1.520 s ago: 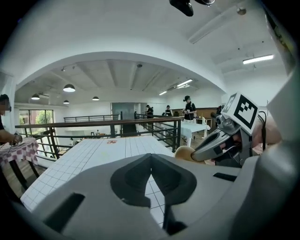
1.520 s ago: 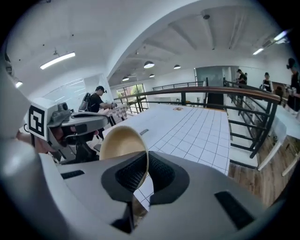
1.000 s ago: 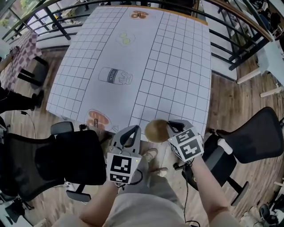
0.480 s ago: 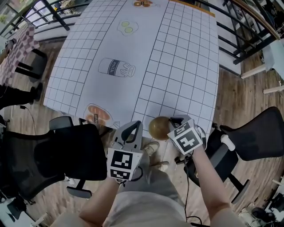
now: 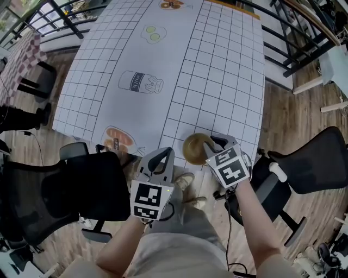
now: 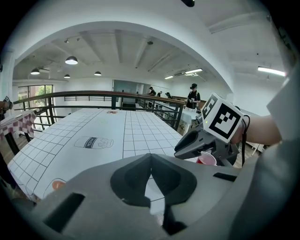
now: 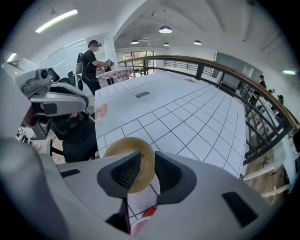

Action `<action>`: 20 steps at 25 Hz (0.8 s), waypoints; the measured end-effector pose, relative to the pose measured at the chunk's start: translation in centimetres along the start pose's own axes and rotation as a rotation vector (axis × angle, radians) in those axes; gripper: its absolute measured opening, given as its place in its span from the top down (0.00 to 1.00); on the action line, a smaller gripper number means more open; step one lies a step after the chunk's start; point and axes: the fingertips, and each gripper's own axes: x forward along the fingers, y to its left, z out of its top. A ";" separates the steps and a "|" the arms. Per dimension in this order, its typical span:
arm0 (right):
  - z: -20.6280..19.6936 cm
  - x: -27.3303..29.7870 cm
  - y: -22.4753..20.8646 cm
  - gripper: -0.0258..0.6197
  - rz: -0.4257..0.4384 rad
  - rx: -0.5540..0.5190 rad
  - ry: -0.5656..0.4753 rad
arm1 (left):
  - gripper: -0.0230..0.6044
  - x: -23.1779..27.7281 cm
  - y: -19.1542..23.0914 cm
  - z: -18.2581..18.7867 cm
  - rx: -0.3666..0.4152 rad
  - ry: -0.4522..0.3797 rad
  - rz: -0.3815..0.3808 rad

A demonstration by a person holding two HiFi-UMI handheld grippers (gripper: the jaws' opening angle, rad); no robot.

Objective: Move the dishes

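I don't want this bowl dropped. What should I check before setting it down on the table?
1. Grip: ok. The right gripper has its jaws clamped on the rim of the bowl.
2. Landing spot: ok. The table ahead is bare grid cloth.
3. Bowl over table: ok, but only at the near edge.
4. Left gripper: ok, shut and empty.
5. Height above table: cannot tell.

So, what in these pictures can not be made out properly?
The bowl: right gripper view, the right gripper covers its near rim, so any contents are unknown.
The red cup: left gripper view, mostly behind the right gripper; what it stands on is hidden.
The far drawing on the table: head view, cut by the top edge.
The distant people: left gripper view, too small.
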 end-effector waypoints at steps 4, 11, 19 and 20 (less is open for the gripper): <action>0.6 -2.3 0.1 0.81 -0.003 0.048 -0.057 | 0.94 -0.5 -0.7 1.1 0.017 -0.019 -0.008; 2.3 -7.7 0.8 0.81 -0.021 0.083 -0.206 | 0.94 -2.5 -2.4 4.0 0.065 -0.076 -0.014; 4.2 -15.9 1.1 0.87 -0.120 0.121 -0.413 | 0.94 -4.5 -5.5 9.6 0.136 -0.190 -0.077; 4.4 -17.1 1.3 0.87 -0.133 0.120 -0.437 | 0.94 -4.9 -6.0 10.3 0.145 -0.203 -0.088</action>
